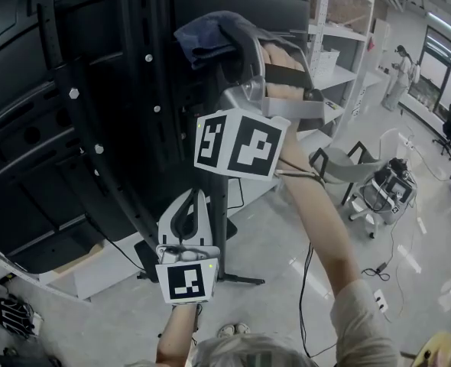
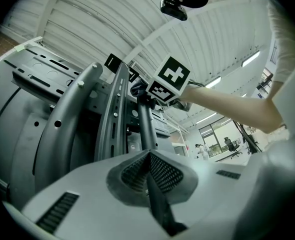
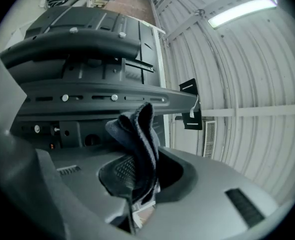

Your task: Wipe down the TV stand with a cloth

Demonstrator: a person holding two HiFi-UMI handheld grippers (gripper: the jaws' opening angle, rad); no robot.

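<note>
The black TV stand rises in front of me, carrying the dark back of a screen; its base rests on the grey floor. My right gripper is raised high against the stand's upright, shut on a dark blue-grey cloth. In the right gripper view the cloth bunches out of the shut gripper, just short of a horizontal bracket. My left gripper hangs lower beside the pole, shut and empty; in its own view its pads meet in front of the pole.
White shelving stands right of the stand. A grey chair and a wheeled cart sit on the floor to the right, with cables and a power strip. A person stands far back.
</note>
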